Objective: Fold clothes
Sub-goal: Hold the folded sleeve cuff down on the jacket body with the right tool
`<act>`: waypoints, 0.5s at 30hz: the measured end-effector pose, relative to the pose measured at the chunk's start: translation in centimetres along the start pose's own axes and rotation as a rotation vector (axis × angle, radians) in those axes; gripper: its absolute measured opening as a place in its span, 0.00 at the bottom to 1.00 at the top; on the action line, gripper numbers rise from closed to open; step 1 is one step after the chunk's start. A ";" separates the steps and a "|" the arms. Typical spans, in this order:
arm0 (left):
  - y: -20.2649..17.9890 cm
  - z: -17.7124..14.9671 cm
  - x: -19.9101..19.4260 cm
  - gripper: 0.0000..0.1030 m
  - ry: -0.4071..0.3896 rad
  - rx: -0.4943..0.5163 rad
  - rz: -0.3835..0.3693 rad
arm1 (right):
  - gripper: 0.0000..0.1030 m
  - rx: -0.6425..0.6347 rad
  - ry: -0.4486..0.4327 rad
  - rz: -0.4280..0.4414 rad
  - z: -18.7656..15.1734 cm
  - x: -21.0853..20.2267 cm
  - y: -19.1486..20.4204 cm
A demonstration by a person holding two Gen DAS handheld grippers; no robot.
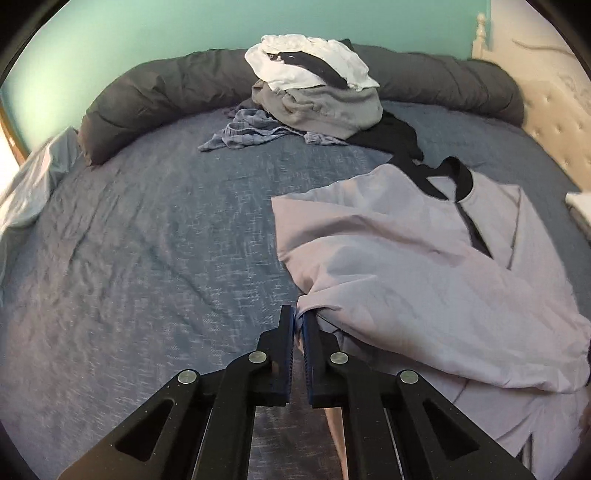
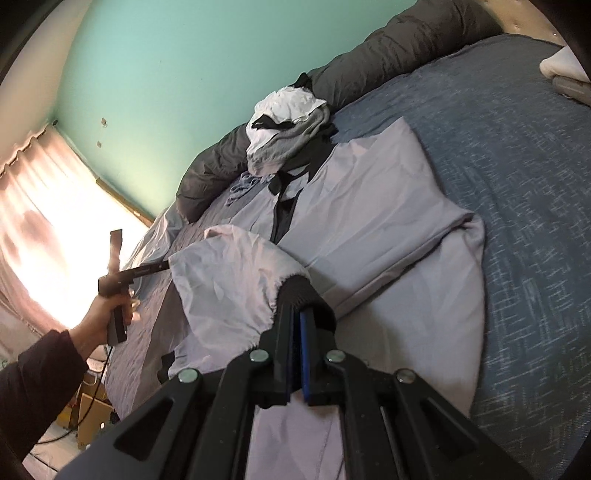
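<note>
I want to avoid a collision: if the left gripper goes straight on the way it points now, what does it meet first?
The left gripper is shut on an edge of the pale lilac shirt, so that cloth comes first. Beyond it the line seems to run down to the blue bedspread, though depth is hard to judge.

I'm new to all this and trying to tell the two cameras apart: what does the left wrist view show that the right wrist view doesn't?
Only the left wrist view: the left gripper up close, pinching an edge of the lilac shirt.

Only the right wrist view: the right gripper clamped on the shirt's black cuff, the person's left hand and a bright curtain.

Both: the shirt on the blue bedspread, the pile of unfolded clothes, the grey rolled duvet and the green wall.
</note>
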State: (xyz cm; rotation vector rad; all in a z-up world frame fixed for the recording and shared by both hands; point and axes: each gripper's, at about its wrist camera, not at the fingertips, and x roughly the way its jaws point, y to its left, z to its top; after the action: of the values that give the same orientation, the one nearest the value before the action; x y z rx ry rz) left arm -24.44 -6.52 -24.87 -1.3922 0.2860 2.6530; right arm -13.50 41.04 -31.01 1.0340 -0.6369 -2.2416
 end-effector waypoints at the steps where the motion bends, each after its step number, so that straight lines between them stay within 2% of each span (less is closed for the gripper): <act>1: 0.0 0.0 0.3 0.05 0.011 0.008 0.010 | 0.03 -0.004 0.004 -0.002 0.0 0.1 0.1; 9: 1.0 -3.4 3.2 0.11 0.083 -0.045 -0.081 | 0.03 0.021 0.004 -0.016 0.0 0.0 -0.5; 15: 0.8 -5.4 4.5 0.14 0.095 -0.029 -0.117 | 0.03 0.031 -0.005 -0.023 0.2 -0.3 -0.8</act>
State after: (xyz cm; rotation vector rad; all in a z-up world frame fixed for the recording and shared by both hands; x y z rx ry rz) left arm -22.81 -8.45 -31.47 -1.4976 0.1706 2.5124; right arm -13.71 41.85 -31.28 1.0568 -0.6667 -2.2613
